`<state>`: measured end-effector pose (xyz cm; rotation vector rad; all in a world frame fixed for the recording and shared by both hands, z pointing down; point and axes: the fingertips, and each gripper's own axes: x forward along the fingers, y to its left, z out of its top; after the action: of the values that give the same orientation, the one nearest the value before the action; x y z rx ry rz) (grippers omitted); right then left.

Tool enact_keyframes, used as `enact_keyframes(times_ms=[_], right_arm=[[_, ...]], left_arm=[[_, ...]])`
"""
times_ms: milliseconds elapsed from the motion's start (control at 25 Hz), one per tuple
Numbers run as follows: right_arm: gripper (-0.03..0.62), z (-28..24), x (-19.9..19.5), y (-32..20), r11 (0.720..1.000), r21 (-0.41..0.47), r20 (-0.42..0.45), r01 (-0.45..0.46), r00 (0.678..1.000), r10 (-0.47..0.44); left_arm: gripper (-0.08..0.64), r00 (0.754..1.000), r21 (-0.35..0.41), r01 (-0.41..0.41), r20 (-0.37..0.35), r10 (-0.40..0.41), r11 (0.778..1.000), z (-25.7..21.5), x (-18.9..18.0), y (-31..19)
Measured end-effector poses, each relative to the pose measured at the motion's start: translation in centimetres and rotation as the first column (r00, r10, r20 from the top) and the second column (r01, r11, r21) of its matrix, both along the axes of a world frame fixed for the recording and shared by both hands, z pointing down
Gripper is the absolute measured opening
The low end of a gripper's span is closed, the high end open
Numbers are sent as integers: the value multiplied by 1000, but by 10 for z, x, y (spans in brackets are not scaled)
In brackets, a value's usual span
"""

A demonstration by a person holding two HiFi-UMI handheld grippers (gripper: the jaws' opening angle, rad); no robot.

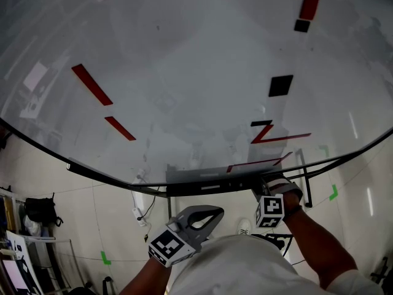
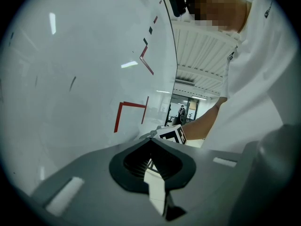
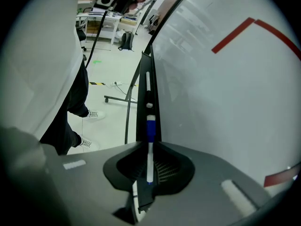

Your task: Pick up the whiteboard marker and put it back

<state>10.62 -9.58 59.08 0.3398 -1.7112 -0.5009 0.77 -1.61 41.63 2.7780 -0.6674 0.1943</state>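
I am working with two grippers at one whiteboard (image 1: pixel 184 72). My right gripper (image 3: pixel 149 147) is pinching the one blue-capped whiteboard marker (image 3: pixel 150 128), its cap pointing out over the tray (image 3: pixel 142 112) under the board. The tray is holding one white pen (image 3: pixel 147 83) and a small piece I cannot make out. My left gripper (image 2: pixel 151 140) is pressing its jaws together on nothing.

I noted a dark tray ledge (image 3: pixel 141 124) running along the bottom edge of the whiteboard (image 3: pixel 225 102). A white pen (image 3: pixel 147 84) lay lengthwise on it, with a small white object (image 3: pixel 149 105) nearer, too small to identify. The blue-capped whiteboard marker (image 3: pixel 150 126) sat in line over the ledge, its tail clamped in the right tongs (image 3: pixel 149 147). I could not confirm contact with the ledge.
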Motion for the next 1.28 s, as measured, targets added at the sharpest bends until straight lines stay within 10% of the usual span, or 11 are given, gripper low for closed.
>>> enact_keyframes(times_ms=[1280], right_arm=[[67, 2, -4, -8, 1000, -23, 1, -9, 1000, 9]], left_arm=[[17, 1000, -21, 25, 13, -24, 999, 10, -5, -3]])
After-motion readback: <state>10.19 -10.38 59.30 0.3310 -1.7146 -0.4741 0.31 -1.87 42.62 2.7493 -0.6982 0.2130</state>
